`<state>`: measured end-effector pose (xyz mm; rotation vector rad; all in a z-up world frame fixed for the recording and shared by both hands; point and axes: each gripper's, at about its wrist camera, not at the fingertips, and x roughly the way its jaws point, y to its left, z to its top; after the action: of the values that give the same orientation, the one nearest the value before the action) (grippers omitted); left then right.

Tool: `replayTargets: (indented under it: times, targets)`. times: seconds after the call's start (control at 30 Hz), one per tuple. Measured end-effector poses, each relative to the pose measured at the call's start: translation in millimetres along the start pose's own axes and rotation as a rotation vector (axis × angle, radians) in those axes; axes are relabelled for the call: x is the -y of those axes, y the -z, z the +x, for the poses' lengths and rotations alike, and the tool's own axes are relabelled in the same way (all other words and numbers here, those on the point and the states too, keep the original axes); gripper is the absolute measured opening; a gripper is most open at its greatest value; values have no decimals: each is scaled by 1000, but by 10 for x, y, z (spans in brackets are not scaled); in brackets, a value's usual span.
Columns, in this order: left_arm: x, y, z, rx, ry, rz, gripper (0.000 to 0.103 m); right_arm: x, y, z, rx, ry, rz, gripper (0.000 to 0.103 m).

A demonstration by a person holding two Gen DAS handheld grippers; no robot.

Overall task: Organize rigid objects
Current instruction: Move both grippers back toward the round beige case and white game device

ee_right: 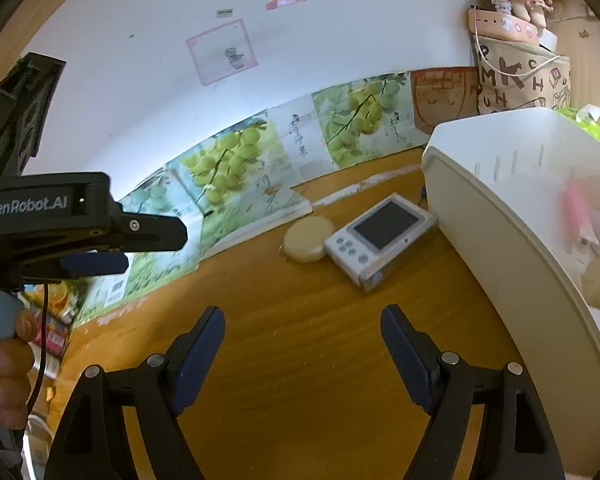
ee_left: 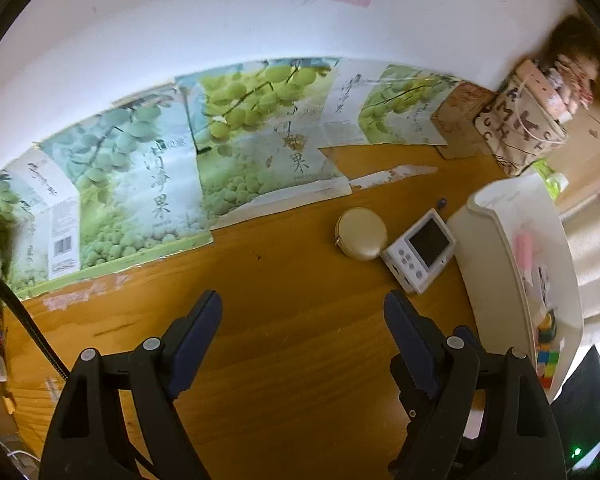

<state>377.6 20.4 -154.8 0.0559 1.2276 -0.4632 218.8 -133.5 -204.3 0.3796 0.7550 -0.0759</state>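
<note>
Inspector A: Left wrist view. The left gripper (ee_left: 303, 316) is seen spread wide above the wooden desk (ee_left: 284, 340), nothing held between its dark blue pads (ee_left: 198, 340). A white digital camera (ee_left: 420, 250), screen up, is noted on the desk ahead and to the right, with a round beige case (ee_left: 361, 233) touching or just beside its left end. A white storage bin (ee_left: 512, 240) is recorded just right of the camera; a colourful cube puzzle (ee_left: 548, 362) and a pink item, too blurred to be named, are seen inside.

Inspector B: Right wrist view. The right gripper (ee_right: 303, 320) is likewise found spread apart and empty over the desk (ee_right: 300, 360). The camera (ee_right: 380, 236) is logged ahead, the round case (ee_right: 309, 239) against its left end, the bin (ee_right: 500, 216) close on its right. The left gripper (ee_right: 100, 236) is observed at the left edge, side-on; whether it is spread cannot be told here. Grape-printed cardboard (ee_right: 228, 172) is noted along the wall.
</note>
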Motion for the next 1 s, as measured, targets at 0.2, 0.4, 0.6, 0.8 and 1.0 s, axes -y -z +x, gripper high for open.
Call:
replayTargets:
  times: [0.2, 0.4, 0.6, 0.8, 1.0]
  targets:
    - [-35, -188, 374, -62, 24, -76, 85, 68, -98, 232, 36, 6, 31, 81]
    - [-11, -297, 708, -134, 41, -114, 85, 174, -177, 441, 34, 38, 101, 81]
    - [31, -411, 918, -196, 66, -136, 85, 284, -207, 606, 27, 77, 141, 81]
    - [88, -505, 1028, -230, 63, -119, 85, 310, -255, 705, 43, 110, 136, 81]
    - [167, -586, 1135, -260, 54, -96, 84, 340, -309, 786, 50, 135, 141, 81]
